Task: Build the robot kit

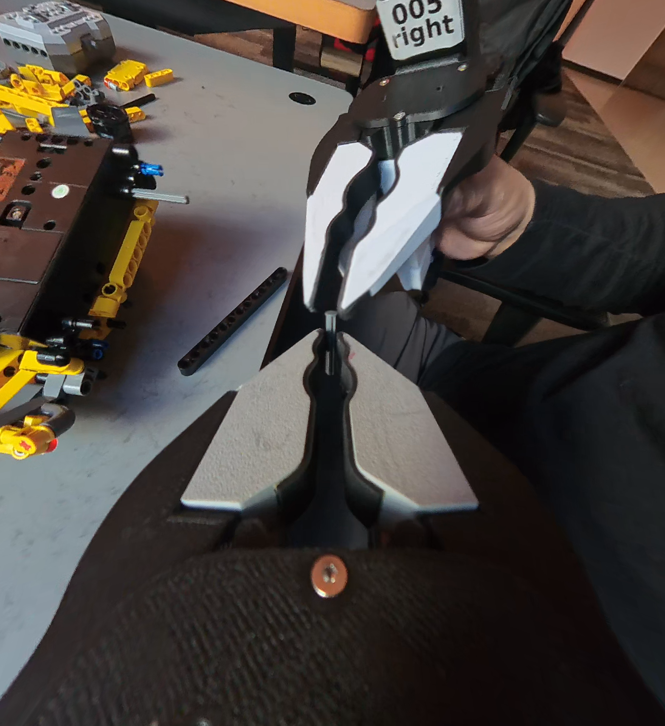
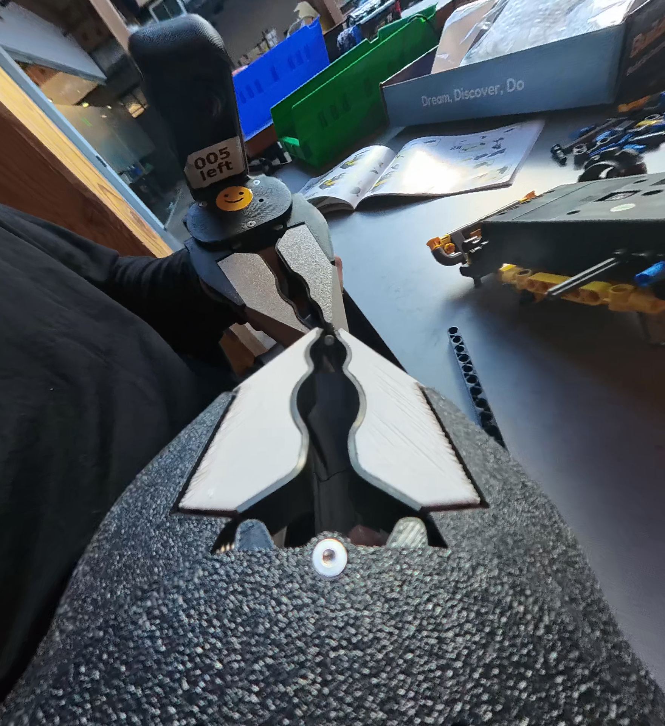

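Observation:
In the left wrist view my left gripper (image 1: 330,334) is shut on a thin grey pin (image 1: 330,345), which stands up between its tips, off the table's edge. My right gripper (image 1: 327,310) comes down from above, and its tips close around the pin's upper end. In the right wrist view the pin's round end (image 2: 327,341) sits just inside my right gripper's (image 2: 327,332) tips, which are closed on it. My left gripper (image 2: 325,324) meets it tip to tip. A person's hand (image 1: 484,212) holds the right gripper.
A long black holed beam (image 1: 232,320) lies near the grey table's edge (image 1: 224,137); it also shows in the right wrist view (image 2: 474,389). A black and yellow brick model (image 1: 28,220) and loose yellow parts (image 1: 126,74) lie to the left. An open booklet (image 2: 421,165), box (image 2: 499,90) and green bin (image 2: 342,106) stand behind. Less than 4 cm separates the two grippers' tips.

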Available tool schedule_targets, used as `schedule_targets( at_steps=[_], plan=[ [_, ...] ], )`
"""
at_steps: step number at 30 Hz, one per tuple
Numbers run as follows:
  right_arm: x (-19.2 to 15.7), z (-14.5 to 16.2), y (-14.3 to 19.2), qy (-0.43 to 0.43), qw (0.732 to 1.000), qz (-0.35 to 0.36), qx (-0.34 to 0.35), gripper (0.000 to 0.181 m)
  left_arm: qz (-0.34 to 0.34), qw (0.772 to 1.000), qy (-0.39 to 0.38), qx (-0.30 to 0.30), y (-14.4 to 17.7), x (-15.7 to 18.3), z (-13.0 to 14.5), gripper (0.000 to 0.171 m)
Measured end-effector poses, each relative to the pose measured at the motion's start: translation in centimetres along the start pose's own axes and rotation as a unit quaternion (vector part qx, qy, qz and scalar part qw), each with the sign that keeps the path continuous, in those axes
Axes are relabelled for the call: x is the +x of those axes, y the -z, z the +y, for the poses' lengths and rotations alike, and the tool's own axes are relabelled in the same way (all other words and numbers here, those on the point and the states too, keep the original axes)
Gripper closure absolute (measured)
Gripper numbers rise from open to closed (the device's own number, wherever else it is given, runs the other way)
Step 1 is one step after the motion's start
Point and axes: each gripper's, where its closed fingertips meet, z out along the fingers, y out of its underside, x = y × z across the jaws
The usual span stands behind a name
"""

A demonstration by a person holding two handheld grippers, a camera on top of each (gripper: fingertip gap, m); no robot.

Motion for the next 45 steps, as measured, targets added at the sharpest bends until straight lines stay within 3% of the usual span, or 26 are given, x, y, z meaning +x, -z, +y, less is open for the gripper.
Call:
schedule_targets(
  at_steps=[3,9,12,21,45],
  plan=[
    [0.0,0.5,-0.3,0.007,1.0,0.005,-0.011,0.168,-0.004,1.0,-0.015,-0.004,-0.2,0.2,0.0,0.17],
    [-0.4,0.8,-0.5,0.01,1.0,-0.007,-0.019,0.174,-0.007,1.0,-0.012,0.002,0.0,0.1,0.1,0.171],
    [-0.6,0.8,-0.5,0.004,1.0,-0.017,-0.017,0.166,-0.007,1.0,-0.006,0.008,0.0,0.1,0.0,0.17],
    [-0.7,0.6,-0.7,0.003,1.0,-0.021,-0.01,0.175,0.002,0.999,0.009,0.033,0.4,0.3,-0.2,0.17],
    [-1.2,0.0,-4.6,0.035,0.998,-0.027,-0.035,0.175,0.009,0.995,0.045,0.093,3.1,-0.7,1.7,0.17]
  ],
)
